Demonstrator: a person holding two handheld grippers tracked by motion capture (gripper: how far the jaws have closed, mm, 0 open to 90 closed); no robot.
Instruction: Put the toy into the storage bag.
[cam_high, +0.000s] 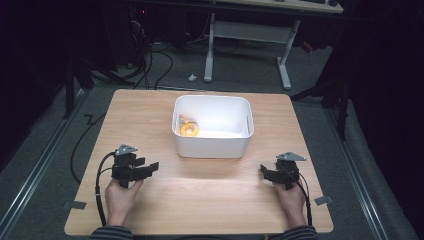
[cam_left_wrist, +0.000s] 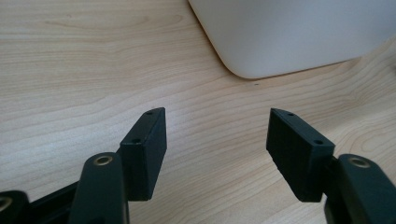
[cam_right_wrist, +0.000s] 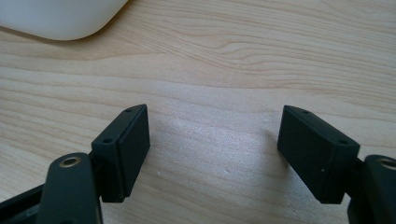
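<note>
A white plastic bin (cam_high: 212, 140) stands on the far half of the wooden table (cam_high: 200, 200). Inside it, at the left, lies a yellow ring-shaped roll (cam_high: 189, 129) with small coloured bits behind it. My left gripper (cam_high: 152, 167) rests low over the table at the near left, jaws apart and empty; its own view puts the bin's corner (cam_left_wrist: 289, 37) just ahead of the gripper (cam_left_wrist: 217, 119). My right gripper (cam_high: 263, 171) sits at the near right, also open and empty, with bare wood between its jaws (cam_right_wrist: 215, 116) and the bin's corner (cam_right_wrist: 60, 18) at the upper left.
A second desk's white legs (cam_high: 210, 50) stand on the grey floor beyond the table. Cables (cam_high: 150, 65) lie on the floor at the back left. Two tape marks (cam_high: 324, 200) sit at the table's near corners. Bare wood stretches between the two grippers.
</note>
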